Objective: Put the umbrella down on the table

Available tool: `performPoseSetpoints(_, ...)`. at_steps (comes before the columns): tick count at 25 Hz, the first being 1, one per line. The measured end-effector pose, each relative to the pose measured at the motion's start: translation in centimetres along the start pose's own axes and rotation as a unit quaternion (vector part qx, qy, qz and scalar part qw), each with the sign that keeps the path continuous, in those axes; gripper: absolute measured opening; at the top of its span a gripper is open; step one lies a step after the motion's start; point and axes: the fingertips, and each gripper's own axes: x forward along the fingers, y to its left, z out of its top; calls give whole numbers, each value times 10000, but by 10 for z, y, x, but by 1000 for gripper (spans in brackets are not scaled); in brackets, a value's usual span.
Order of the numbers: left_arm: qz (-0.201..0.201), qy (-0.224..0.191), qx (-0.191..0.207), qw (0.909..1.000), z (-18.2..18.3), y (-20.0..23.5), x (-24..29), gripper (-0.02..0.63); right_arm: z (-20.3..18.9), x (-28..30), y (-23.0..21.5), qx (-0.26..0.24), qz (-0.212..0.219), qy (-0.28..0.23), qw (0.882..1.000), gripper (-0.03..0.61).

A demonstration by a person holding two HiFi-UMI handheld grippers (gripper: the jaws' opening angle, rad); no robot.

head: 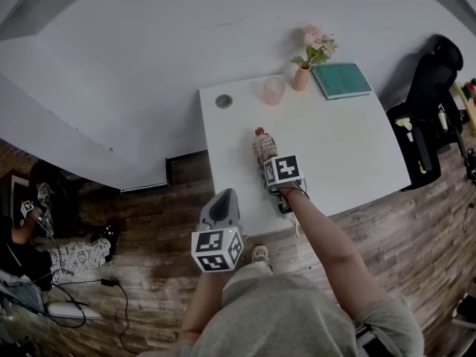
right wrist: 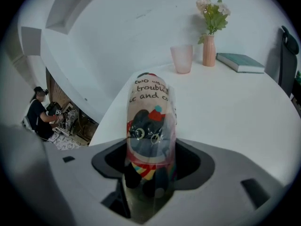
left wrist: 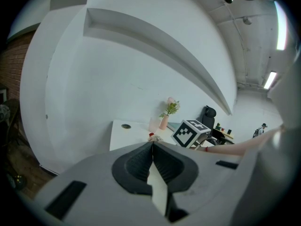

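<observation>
The umbrella (right wrist: 150, 112) is folded into a short, rounded cylinder. It sits in a glossy clear sleeve printed with a dark cartoon cat, a red-and-yellow striped scarf and a few lines of lettering. It is clamped low on its length by the right tongs (right wrist: 151, 171), whose dark ribbed pads press its sides, and its rounded end points away over the worktop (right wrist: 225, 107).

In the head view the umbrella (head: 263, 146) lies at the middle of the frame, over the near part of the white surface. No view shows whether its far end touches the worktop. I judge the task to be mostly done: the umbrella has been carried to the right place but is not yet laid flat or let go. What remains is to set it down and release the grip. Since it is round and slick, it may roll a little once freed.

The left tongs (left wrist: 152, 147) are clenched on nothing, pads meeting at the tips, held off the worktop's near edge at the lower middle of the head view.

The worktop is smooth, matt and white, with a round cable port (head: 224, 101) near its upper left corner. Along its far edge stand a frosted pink cup (right wrist: 182, 59), a slim pink vase of flowers (right wrist: 209, 48) and a flat teal book (right wrist: 242, 62). At the right of the frame is a black office chair (head: 431, 80), and the floor (head: 149, 222) is of wood planks.
</observation>
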Motion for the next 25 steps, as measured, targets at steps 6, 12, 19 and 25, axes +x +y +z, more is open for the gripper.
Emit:
performPoseSetpoints(6,23,-12,-36,10000,-1,2,-2,8,-1,10,2,-269,-234,122,9993,276)
performPoseSetpoints(12,28,-1,-39,10000,-3,-2,-8,8,0,9,2,-356,-317,62,9988,279)
performPoseSetpoints(19,46,3,-16,10000,-5,-6,-18,8,1,8,1,-297,-299,-81,9991,295)
performPoseSetpoints(25,58,-2,-17,10000,-6,-9,-33,8,8,-9,5,-349,-355,-306,9983,327)
